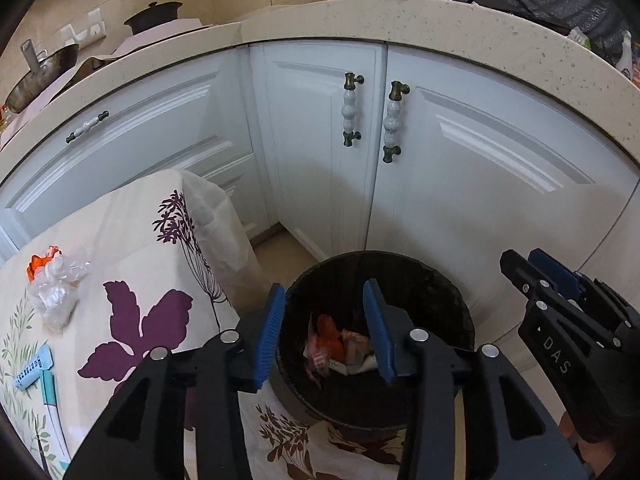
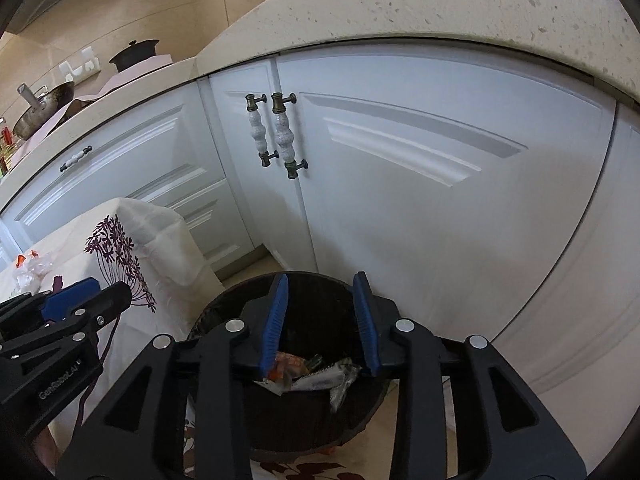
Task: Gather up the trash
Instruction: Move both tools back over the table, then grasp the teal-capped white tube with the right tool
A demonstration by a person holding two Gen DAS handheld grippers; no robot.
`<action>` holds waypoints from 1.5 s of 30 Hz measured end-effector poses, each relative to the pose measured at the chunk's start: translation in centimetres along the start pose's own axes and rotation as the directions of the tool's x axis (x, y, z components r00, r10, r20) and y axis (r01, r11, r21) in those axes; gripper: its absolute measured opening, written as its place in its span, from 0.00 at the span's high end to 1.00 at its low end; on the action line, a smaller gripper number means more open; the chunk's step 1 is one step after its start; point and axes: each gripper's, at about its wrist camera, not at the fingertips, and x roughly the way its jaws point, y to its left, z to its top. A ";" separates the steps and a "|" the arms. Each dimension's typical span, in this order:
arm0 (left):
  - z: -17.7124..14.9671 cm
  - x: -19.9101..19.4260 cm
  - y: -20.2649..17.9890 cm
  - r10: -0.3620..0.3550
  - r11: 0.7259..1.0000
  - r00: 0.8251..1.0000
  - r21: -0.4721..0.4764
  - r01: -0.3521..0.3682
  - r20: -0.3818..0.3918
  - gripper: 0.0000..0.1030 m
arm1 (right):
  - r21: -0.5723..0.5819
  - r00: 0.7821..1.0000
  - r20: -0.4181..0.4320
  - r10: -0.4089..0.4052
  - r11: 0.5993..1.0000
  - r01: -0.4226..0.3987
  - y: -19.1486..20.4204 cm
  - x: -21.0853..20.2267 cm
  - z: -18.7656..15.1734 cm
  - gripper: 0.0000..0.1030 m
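Note:
A dark round bin [image 1: 440,292] stands on the floor beside the table and holds orange and white wrappers [image 1: 332,344]. My left gripper [image 1: 325,332] hangs over its mouth, open, with nothing between the blue pads. My right gripper [image 2: 321,320] hovers over the same bin [image 2: 224,304], open too, with crumpled wrappers [image 2: 316,372] lying below its pads. Each gripper shows in the other's view: the right gripper [image 1: 540,276] at the right edge, the left gripper [image 2: 88,300] at the left. A clear plastic wrapper with an orange scrap [image 1: 56,288] [image 2: 30,268] lies on the table.
The table wears a floral cloth [image 1: 132,312] that drapes down next to the bin. A light-blue plastic item [image 1: 34,364] lies near its left edge. White cabinet doors with handles [image 1: 392,120] rise behind the bin under a speckled counter [image 1: 440,24] bearing a wok [image 1: 40,76] and a pot [image 1: 154,16].

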 end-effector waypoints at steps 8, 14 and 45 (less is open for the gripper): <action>0.1 -1.7 0.8 -0.003 1.000 0.999 -0.015 0.004 0.032 0.58 | 0.001 1.000 0.018 -0.004 1.000 0.004 0.4 -1.4 0.0 0.67; -0.7 -4.1 2.6 0.017 0.999 0.998 -0.037 -0.014 0.061 0.52 | 0.015 1.000 0.029 0.000 1.000 0.000 1.3 -3.1 -0.2 0.58; -12.0 -14.0 25.7 0.328 0.894 0.945 -0.320 -0.313 -0.007 0.47 | -0.272 0.945 -0.089 0.316 0.905 -0.328 25.4 -9.0 -4.6 0.57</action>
